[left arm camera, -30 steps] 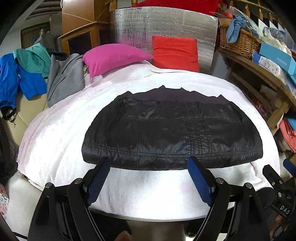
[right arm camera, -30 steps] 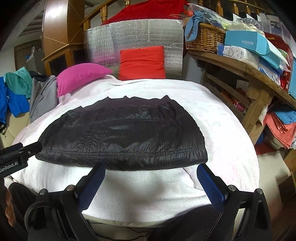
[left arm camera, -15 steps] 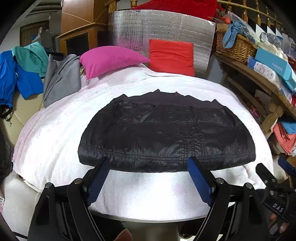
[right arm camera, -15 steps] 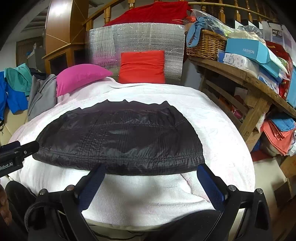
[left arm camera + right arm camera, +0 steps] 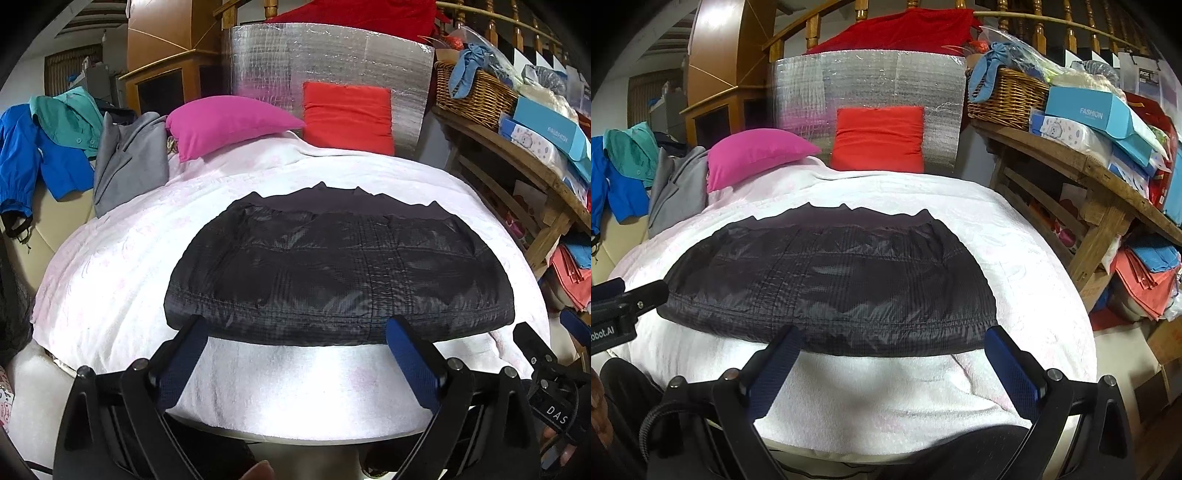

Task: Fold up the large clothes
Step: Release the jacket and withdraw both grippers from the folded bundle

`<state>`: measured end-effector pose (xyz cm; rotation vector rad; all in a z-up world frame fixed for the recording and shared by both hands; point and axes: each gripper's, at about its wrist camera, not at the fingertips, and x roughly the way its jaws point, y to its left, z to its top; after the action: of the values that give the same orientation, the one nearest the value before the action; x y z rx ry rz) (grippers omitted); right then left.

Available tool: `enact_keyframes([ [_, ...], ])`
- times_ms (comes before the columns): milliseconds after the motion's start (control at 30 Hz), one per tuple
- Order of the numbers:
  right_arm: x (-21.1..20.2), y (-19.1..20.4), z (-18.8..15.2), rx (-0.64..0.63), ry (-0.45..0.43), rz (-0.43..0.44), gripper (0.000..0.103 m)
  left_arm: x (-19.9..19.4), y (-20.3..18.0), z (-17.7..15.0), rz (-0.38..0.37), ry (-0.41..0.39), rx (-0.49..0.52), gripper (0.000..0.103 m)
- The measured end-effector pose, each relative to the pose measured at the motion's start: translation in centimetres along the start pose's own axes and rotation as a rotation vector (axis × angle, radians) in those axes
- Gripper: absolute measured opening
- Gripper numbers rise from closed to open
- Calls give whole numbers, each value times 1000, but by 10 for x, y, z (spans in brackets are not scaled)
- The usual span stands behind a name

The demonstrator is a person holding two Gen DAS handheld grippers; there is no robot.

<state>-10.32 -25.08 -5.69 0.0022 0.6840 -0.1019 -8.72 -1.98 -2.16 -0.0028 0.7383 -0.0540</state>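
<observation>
A black quilted puffer jacket (image 5: 340, 273) lies folded flat across the white bed cover (image 5: 122, 280); it also shows in the right wrist view (image 5: 831, 284). My left gripper (image 5: 295, 332) is open and empty, its blue pads just short of the jacket's near hem, toward its left half. My right gripper (image 5: 892, 339) is open and empty, at the near hem toward the jacket's right end. Each gripper shows at the edge of the other's view.
A pink pillow (image 5: 229, 125) and a red pillow (image 5: 347, 114) lie at the bed's head against a silver foil panel (image 5: 332, 62). Grey, green and blue clothes (image 5: 125, 158) hang at the left. A wooden shelf (image 5: 1089, 173) with basket and boxes stands at the right.
Both grippers have drawn back and risen slightly, so the jacket sits a little farther and higher in both views. The jacket has not moved.
</observation>
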Motion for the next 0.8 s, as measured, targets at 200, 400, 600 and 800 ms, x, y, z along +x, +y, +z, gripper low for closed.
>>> enact_keyframes([
  [200,0,1,3,1,-5,4,101,-2,1,0,22,-17,9,97],
  [400,1,4,2,-6,2,11,101,-1,4,0,29,-12,-4,97],
  [600,0,5,3,-6,1,15,101,1,6,-1,30,-4,-2,97],
  [800,2,6,5,-11,1,18,101,4,3,0,20,12,2,97],
])
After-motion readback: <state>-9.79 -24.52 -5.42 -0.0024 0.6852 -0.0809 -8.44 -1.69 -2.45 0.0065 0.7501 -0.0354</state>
